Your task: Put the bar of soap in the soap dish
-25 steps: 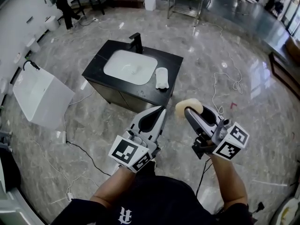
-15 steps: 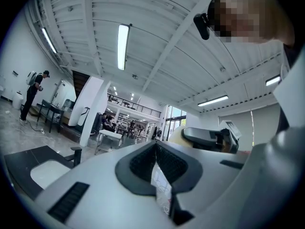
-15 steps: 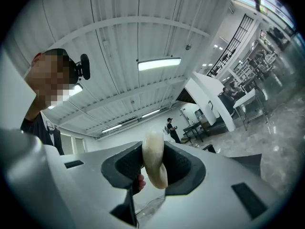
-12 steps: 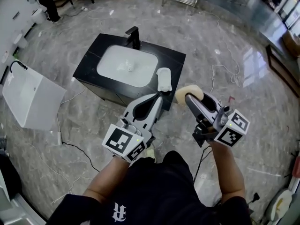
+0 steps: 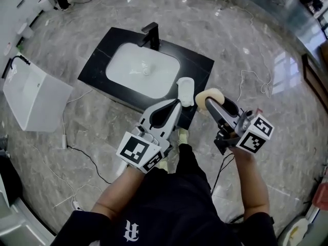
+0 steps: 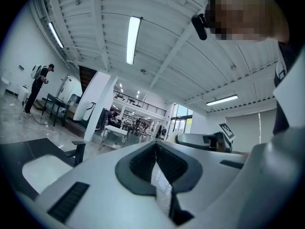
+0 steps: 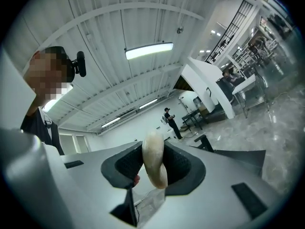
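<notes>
A cream bar of soap (image 5: 207,96) is clamped edge-on between the jaws of my right gripper (image 5: 210,102); the right gripper view shows the bar of soap (image 7: 153,162) upright between the dark pads. The white soap dish (image 5: 185,90) lies on the black vanity top (image 5: 100,59), just right of the white basin (image 5: 141,68). The soap hangs a little right of the dish, near the counter's front corner. My left gripper (image 5: 176,105) reaches the counter's front edge just below the dish, jaws shut and holding nothing, as in the left gripper view (image 6: 156,148).
A black faucet (image 5: 151,35) stands behind the basin. A white tub-like fixture (image 5: 34,99) sits on the marble floor to the left. Cables (image 5: 253,81) trail across the floor on the right. The person's shoe (image 5: 182,134) shows below the counter edge.
Both grippers have moved forward toward the vanity. The soap has gone from over the floor to beside the soap dish. Both grips look unchanged.
</notes>
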### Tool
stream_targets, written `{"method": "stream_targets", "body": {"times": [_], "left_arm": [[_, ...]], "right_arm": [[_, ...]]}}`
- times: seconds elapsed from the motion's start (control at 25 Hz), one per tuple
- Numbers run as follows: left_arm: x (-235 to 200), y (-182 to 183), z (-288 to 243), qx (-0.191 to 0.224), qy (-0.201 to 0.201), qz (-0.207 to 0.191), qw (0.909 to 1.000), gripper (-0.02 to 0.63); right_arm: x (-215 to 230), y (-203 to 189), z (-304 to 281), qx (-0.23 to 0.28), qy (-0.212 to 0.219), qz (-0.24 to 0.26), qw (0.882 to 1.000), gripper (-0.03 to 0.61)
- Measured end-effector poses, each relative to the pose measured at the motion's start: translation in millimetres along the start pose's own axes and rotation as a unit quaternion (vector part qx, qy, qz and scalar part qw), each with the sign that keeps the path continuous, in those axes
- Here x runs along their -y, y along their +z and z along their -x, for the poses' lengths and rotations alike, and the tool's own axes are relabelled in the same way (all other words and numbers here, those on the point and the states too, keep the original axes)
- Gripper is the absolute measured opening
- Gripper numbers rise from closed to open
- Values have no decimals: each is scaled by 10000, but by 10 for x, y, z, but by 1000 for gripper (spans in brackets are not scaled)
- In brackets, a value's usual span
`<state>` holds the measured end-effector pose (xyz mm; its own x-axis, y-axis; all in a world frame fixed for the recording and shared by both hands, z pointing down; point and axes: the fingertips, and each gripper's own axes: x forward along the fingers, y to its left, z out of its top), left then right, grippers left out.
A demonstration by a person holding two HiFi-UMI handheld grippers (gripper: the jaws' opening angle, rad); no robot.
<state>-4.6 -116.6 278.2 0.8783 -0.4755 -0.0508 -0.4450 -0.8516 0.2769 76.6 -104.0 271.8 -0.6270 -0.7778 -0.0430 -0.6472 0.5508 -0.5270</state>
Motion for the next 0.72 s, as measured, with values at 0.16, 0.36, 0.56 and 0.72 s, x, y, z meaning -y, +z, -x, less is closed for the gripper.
{"method": "stream_targets", "body": {"times": [0.16, 0.36, 0.56, 0.72], "left_arm": [[-234, -96, -391, -10, 164, -61, 9998, 6], [-603, -356, -741, -111, 423, 32, 9990, 6], [-1130, -825, -1052, -241, 627, 138, 9976, 8], [-1717, -1429, -1340, -439, 934, 267, 9943, 6]], "right_arm": [[543, -73, -210, -509, 253, -41, 9984, 123], [1180, -412, -489, -1301, 647, -83, 9893, 123], [1867, -854, -787, -1817, 823, -276, 9795, 123], [2557, -1397, -1076, -2280, 1028, -470, 9671, 123]]}}
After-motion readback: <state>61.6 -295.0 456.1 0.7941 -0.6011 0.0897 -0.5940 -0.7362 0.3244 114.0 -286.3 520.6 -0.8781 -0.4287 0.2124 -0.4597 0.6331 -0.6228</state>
